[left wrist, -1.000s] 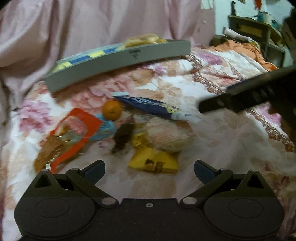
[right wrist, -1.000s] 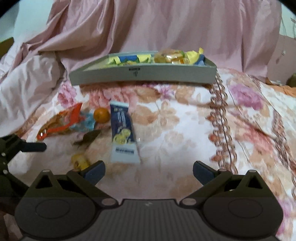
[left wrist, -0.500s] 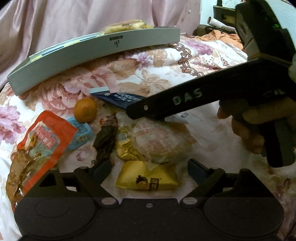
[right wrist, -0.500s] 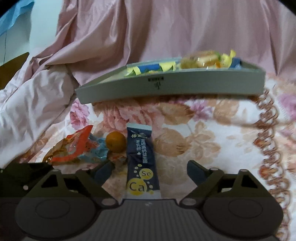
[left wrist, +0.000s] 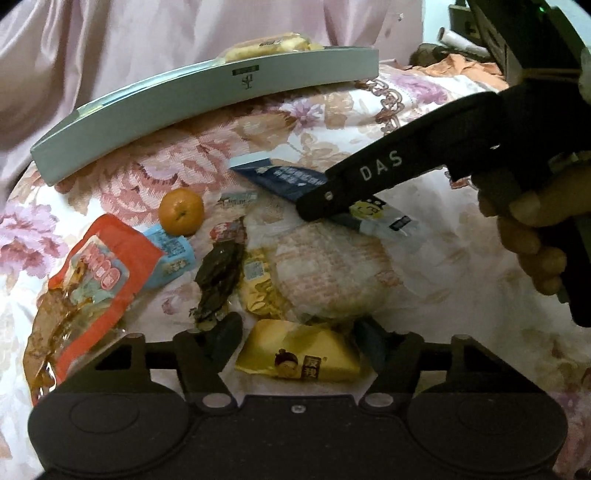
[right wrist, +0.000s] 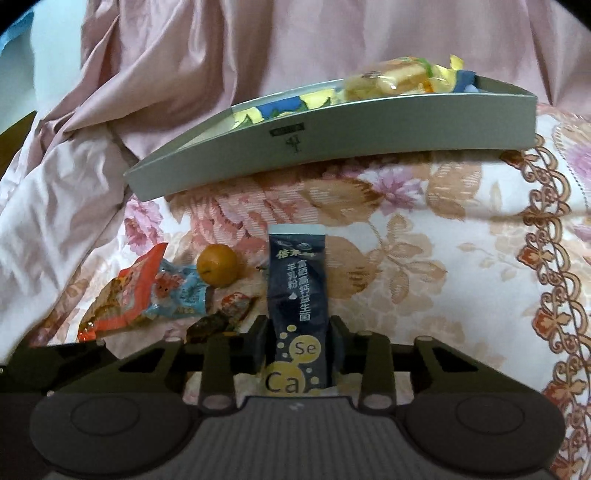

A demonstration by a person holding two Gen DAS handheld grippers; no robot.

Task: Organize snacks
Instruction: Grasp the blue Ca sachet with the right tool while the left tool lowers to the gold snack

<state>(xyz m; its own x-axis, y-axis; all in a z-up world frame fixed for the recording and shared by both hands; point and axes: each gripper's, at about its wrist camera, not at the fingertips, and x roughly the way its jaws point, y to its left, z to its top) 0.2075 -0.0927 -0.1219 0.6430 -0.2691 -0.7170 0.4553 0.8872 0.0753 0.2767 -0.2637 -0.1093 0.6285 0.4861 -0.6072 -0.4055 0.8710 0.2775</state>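
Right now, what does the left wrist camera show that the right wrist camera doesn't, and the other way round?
Only the left wrist view shows the yellow snack packet between the left gripper fingers, the round rice cracker, and the hand holding the right gripper.

Only the right wrist view shows the right gripper, whose jaws have just been closing, pinching the dark blue milk powder sachet, and the wrapped snacks in the tray.

Both show the grey tray, tangerine and red snack bag.

Probably a home bedroom: floral bedspread [right wrist: 443, 229], pink drapery [right wrist: 221, 55], cluttered shelf [left wrist: 465, 22] behind.
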